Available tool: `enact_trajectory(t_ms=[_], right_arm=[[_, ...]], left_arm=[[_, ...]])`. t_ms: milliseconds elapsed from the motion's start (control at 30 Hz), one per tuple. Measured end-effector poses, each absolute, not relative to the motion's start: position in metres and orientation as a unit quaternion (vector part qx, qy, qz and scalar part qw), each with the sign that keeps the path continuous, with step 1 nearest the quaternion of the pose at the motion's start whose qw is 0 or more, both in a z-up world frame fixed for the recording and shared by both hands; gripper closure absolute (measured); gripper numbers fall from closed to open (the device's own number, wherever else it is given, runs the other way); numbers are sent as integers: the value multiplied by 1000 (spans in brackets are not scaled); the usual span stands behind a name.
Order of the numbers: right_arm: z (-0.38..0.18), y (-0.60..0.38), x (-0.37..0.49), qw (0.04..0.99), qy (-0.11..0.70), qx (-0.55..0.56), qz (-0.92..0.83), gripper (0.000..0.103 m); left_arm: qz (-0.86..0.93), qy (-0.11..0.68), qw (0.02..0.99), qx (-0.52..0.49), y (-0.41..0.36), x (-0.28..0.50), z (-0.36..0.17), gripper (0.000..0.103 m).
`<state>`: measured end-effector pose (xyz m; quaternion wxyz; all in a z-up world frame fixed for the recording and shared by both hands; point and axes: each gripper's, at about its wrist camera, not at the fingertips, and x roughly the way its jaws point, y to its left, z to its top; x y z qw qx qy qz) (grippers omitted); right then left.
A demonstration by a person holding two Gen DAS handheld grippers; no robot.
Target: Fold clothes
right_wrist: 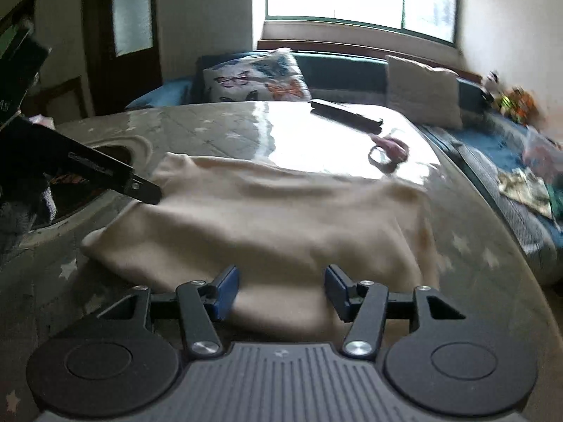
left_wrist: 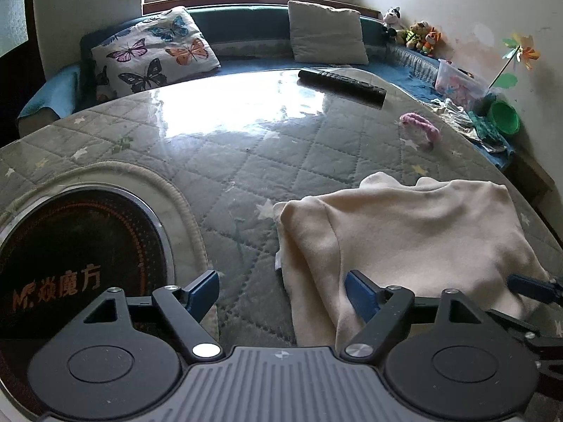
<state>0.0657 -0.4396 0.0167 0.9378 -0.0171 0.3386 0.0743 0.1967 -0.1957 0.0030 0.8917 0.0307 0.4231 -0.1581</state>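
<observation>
A cream garment (left_wrist: 415, 239) lies folded over on the quilted round table (left_wrist: 228, 147). My left gripper (left_wrist: 281, 295) is open at the garment's near left edge, its right finger (left_wrist: 362, 295) on the cloth. In the right wrist view the same garment (right_wrist: 274, 218) spreads across the table. My right gripper (right_wrist: 279, 293) is open, its fingers either side of the garment's near edge, holding nothing. The right gripper's blue fingertip (left_wrist: 531, 288) shows at the garment's right edge in the left wrist view. The left gripper's black body (right_wrist: 105, 172) shows at the left in the right wrist view.
A round heater plate (left_wrist: 81, 256) is set in the table's left side. A black remote (left_wrist: 341, 86) and a pink cloth item (left_wrist: 420, 126) lie farther back. A butterfly cushion (left_wrist: 155, 49), a plain cushion (left_wrist: 327, 31), toys (left_wrist: 418, 35) and a green bowl (left_wrist: 505, 116) line the bench.
</observation>
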Motion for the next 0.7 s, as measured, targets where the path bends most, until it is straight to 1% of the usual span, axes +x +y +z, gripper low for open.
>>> enact_trajectory(t_ms=[167,233,433,567,600,667,700], right_arm=[[18,-466,50,938,343,23,47,46],[22,-470,48,941,334,23,43,46],[25,-477,63,948,314,39,40,42],[15,-483,67,946,319,52,28,39],[16,-484,64,946,317,55,25,36],[17,-486,59,948,313,62,20,32],[19,-486,56,948,310,63,17,32]], left_arm=[[-158,420,893,29,-194,190,5,21],[-160,417,894,29,-194,185,7,20],[-168,409,896,37,-195,165,11,12],[-174,402,898,42,-192,149,12,5],[-176,401,898,43,-192,146,12,2],[-178,400,898,46,-192,139,11,1],[-179,400,898,49,-193,136,11,0]])
